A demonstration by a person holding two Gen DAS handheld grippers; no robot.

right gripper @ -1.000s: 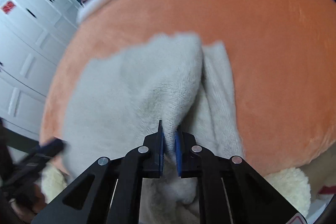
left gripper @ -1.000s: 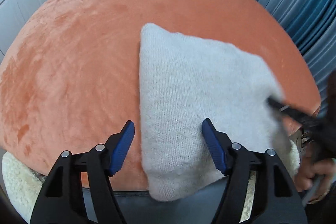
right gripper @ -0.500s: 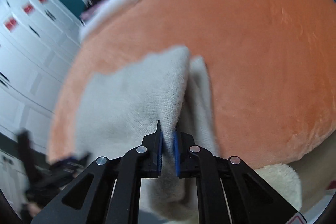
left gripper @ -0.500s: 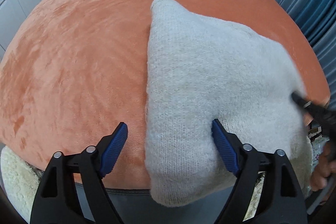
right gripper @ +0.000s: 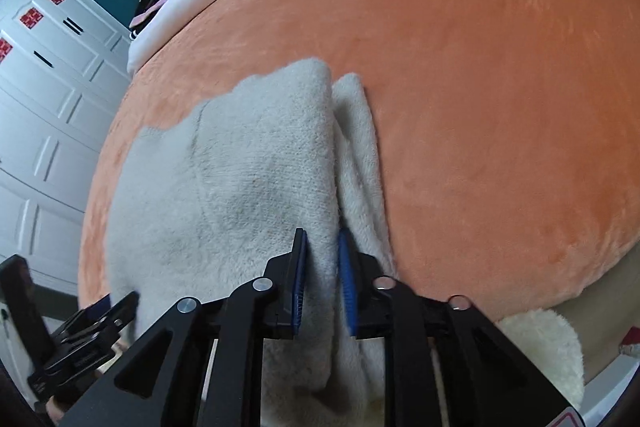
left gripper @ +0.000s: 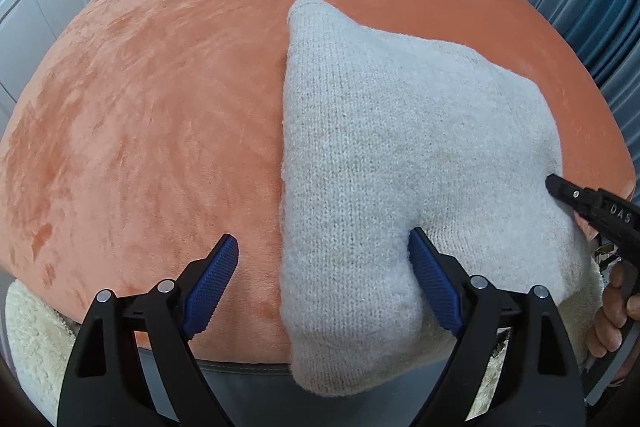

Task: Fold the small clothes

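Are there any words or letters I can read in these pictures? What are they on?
"DAS" in pale letters on the black right gripper, seen from the left wrist view.
Red square signs on the white cupboard doors: too blurred to read.
Nothing written on the grey knitted garment or the orange blanket.

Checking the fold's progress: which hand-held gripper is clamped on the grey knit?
The right hand-held gripper, shut on the grey knit; the left hand-held gripper stands open.

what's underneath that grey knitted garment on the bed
The grey knitted garment lies on an orange plush blanket. Its near end hangs over the edge onto cream fleece. The garment hides whatever lies directly beneath it.
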